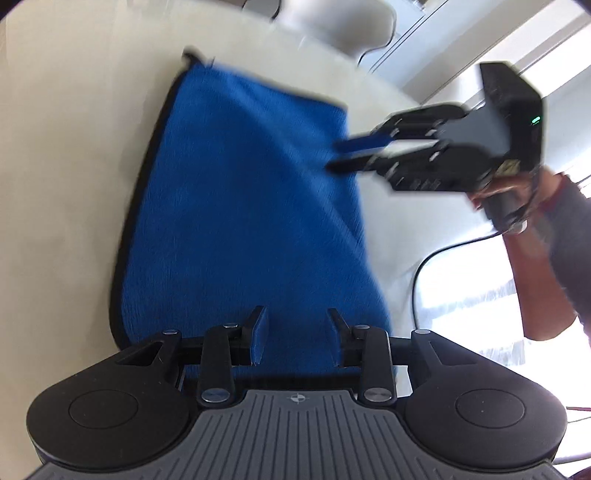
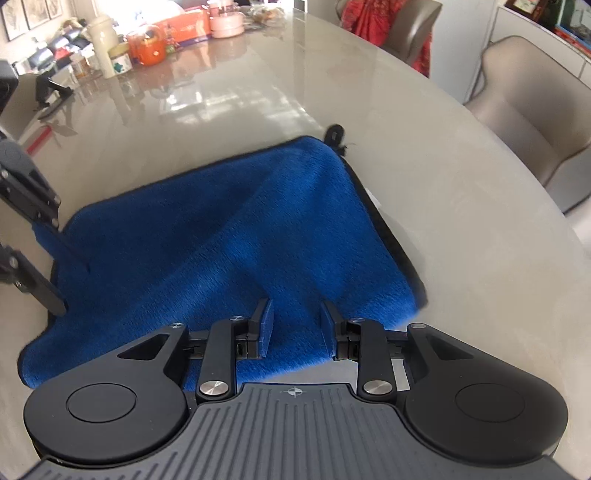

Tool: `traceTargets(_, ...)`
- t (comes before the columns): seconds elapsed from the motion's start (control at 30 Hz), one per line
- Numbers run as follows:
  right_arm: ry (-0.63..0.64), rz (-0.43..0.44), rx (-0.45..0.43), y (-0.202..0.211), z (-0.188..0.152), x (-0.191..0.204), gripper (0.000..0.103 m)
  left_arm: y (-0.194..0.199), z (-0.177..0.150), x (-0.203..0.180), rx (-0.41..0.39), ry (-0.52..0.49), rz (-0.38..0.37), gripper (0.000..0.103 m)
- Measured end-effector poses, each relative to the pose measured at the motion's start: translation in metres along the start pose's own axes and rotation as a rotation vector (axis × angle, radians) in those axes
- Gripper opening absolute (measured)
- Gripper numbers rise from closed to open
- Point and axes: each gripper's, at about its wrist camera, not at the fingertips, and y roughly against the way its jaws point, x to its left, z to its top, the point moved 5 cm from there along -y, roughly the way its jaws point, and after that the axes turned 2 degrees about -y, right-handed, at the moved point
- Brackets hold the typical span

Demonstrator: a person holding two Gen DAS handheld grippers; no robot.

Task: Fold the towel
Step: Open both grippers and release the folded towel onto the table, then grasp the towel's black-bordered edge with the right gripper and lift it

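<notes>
A blue towel (image 1: 236, 206) with a dark hem lies folded on the beige table (image 1: 66, 155). It also shows in the right wrist view (image 2: 221, 240), with a raised crease across it and a small black loop at its far corner. My left gripper (image 1: 297, 332) is open over the towel's near edge, nothing between its fingers. My right gripper (image 2: 295, 325) is open over another edge of the towel. In the left wrist view the right gripper (image 1: 338, 157) hovers open at the towel's right side. The left gripper (image 2: 61, 275) shows at the left of the right wrist view.
A grey chair (image 1: 332, 22) stands beyond the table. Another chair (image 2: 535, 118) stands to the right. Jars, boxes and an orange pot (image 2: 147, 44) crowd the table's far end. A black cable (image 1: 436, 258) hangs near my right arm.
</notes>
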Motion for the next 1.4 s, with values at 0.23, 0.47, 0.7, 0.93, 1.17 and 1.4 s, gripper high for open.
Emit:
traceTargets(0.23,-0.100,0.106,-0.115,0.035,-0.015,0.052,0.029,0.008,-0.001,0.008,0.037,-0.004,0.006,0.033)
traceTargets(0.47,-0.206,0.263,-0.137,0.028,-0.044,0.128,0.030,0.014,0.014,0.019,0.011,-0.034,0.055,0.034)
traceTargets(0.7,-0.213,0.186,-0.105,0.045,-0.081,0.152,0.034,0.020,0.007,0.026,0.066,-0.091,0.056,0.034)
traceTargets(0.93,0.003,0.063,-0.145,0.075,-0.083,0.177,0.038,0.032,0.015,0.026,0.078,-0.233,0.080,0.044)
traceTargets(1.17,0.222,0.015,-0.106,0.063,-0.083,0.211,0.042,0.064,-0.005,0.008,0.088,-0.381,0.062,0.045)
traceTargets(1.4,0.399,-0.058,-0.028,0.055,-0.098,0.224,0.042,0.072,-0.010,0.006,0.112,-0.554,0.075,0.050)
